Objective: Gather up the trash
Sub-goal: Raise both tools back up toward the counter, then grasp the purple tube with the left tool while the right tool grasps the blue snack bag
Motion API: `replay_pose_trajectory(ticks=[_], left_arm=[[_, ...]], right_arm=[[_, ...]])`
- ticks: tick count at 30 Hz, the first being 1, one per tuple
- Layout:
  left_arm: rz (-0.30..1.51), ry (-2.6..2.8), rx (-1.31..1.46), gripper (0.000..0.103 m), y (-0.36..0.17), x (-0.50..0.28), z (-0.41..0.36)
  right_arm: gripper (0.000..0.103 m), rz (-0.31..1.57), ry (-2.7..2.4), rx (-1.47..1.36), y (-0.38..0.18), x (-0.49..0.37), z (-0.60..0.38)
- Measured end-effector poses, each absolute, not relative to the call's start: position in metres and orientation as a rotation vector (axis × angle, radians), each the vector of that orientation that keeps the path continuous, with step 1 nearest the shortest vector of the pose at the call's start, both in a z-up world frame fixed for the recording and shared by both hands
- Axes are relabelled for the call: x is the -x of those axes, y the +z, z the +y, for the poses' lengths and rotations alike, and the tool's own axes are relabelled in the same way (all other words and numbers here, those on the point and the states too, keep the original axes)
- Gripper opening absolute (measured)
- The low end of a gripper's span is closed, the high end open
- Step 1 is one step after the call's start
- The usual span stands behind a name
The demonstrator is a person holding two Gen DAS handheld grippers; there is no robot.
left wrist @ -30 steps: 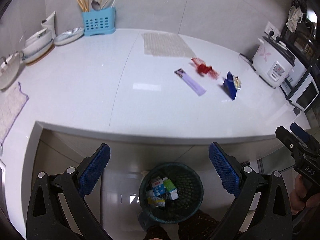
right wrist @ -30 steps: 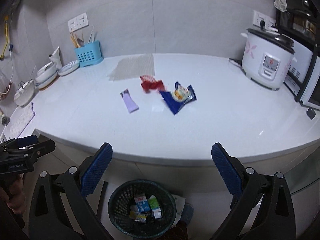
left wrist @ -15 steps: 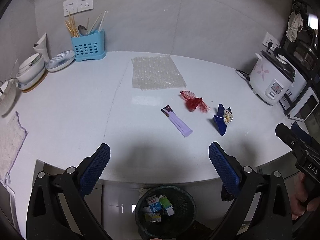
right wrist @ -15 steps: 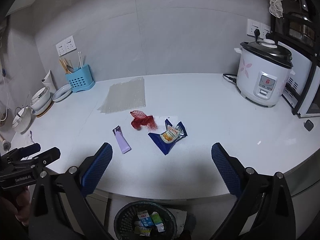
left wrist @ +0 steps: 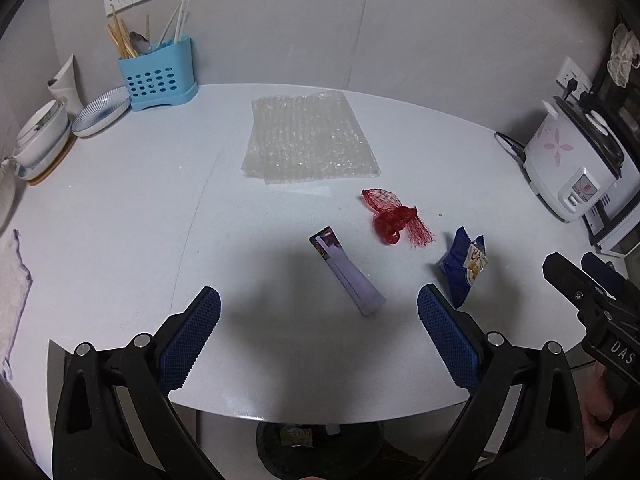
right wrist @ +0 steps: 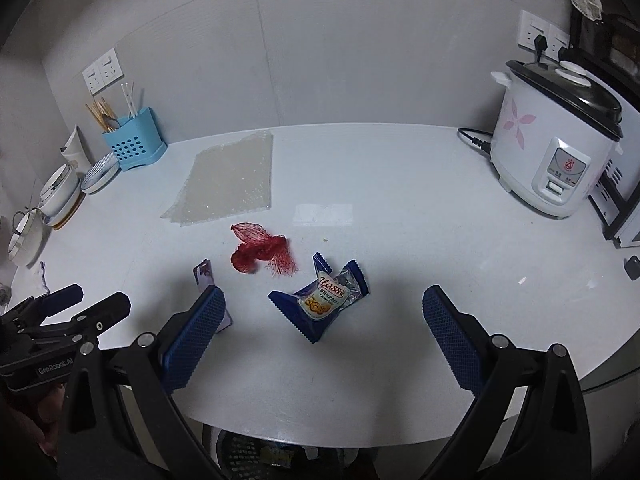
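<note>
On the white counter lie a purple wrapper [left wrist: 347,276], a red mesh net [left wrist: 394,217], a blue snack packet [left wrist: 464,268] and a sheet of bubble wrap [left wrist: 308,138]. My left gripper [left wrist: 319,336] is open and empty, just short of the purple wrapper. My right gripper [right wrist: 323,335] is open and empty, with the blue snack packet [right wrist: 322,300] between its fingers' line of sight; the red net [right wrist: 260,254] and purple wrapper [right wrist: 204,274] lie to its left. A dark waste basket [left wrist: 320,452] with trash in it stands below the counter edge.
A white rice cooker [right wrist: 556,152] stands at the right. A blue cutlery holder [left wrist: 158,76], a plate [left wrist: 102,112] and stacked bowls [left wrist: 38,138] stand at the back left. A cloth [left wrist: 12,292] lies at the left edge.
Both grippers have risen from above the waste basket and moved forward over the counter towards the trash. Both stay open.
</note>
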State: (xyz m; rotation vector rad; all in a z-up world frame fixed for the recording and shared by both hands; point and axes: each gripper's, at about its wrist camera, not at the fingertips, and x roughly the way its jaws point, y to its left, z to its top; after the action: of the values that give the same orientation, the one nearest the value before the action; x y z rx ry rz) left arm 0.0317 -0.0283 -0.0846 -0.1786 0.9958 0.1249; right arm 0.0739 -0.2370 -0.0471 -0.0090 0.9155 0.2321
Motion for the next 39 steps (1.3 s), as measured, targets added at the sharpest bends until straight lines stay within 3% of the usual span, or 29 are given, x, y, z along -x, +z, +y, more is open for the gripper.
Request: replay_pose_trajectory(ticks=[24,29,33,39], left_arm=[[1.224,0.189,0.197,0.097,-0.168,-0.123,-0.032],[1.265,0.198,0.193,0.095,-0.18,-0.129,-0.034],[1.302,0.213,0.191,0.081,-0.186,-0.132,-0.036],[1.349,0.219,0.182,0.048,-0.189,-0.132,-0.044]], right_arm=[[0.093,1.216,0.236,0.018,-0.143,-0.17,-0.228],[0.086,1.258,0.25,0.04,-0.154,-0.174,-0.222],[0.077,1.292,0.261,0.053,-0.164,-0.177,-0.218],[0.062,1.35,0.265,0.04,-0.175,-0.18,-0.219]])
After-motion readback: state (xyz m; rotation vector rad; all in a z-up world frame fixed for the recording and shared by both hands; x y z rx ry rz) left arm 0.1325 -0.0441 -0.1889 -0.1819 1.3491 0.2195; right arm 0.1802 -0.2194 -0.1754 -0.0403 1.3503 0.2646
